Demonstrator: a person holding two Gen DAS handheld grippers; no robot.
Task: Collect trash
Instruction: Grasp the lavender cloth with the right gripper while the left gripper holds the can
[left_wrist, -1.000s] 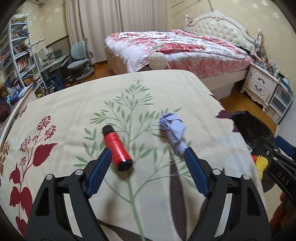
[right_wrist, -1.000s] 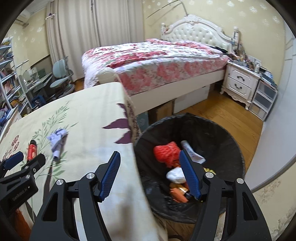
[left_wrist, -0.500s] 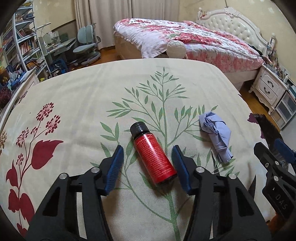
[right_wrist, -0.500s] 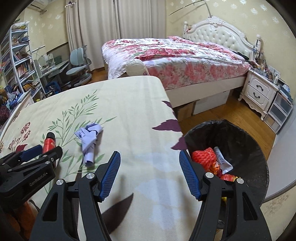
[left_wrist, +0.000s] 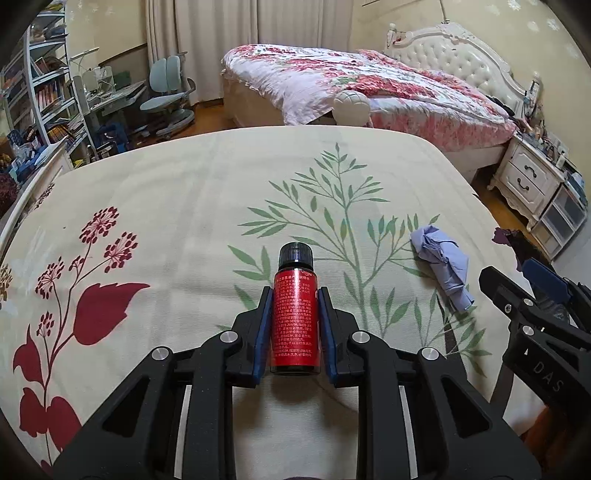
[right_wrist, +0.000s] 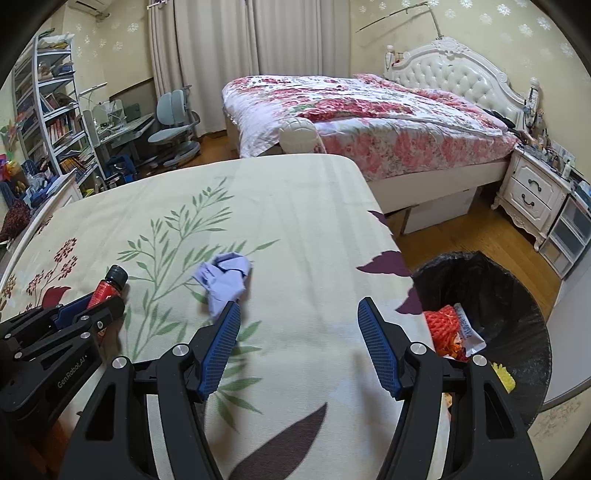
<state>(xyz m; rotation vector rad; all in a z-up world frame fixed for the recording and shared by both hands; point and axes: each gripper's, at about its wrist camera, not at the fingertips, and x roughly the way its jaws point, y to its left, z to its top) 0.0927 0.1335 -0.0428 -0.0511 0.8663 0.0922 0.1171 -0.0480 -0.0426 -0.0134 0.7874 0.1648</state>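
now: one bottle (left_wrist: 294, 316), one tissue (left_wrist: 441, 266), one bin (right_wrist: 517, 295).

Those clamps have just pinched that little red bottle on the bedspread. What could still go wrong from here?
The left tool grips the smooth, round red bottle only by its sides, so it might slip or swing when lifted. The black trash bin stands past the bedspread's edge, so a drop on the way could roll to the floor. The open right tool sits beside the crumpled blue tissue, not around it, and could nudge it away.
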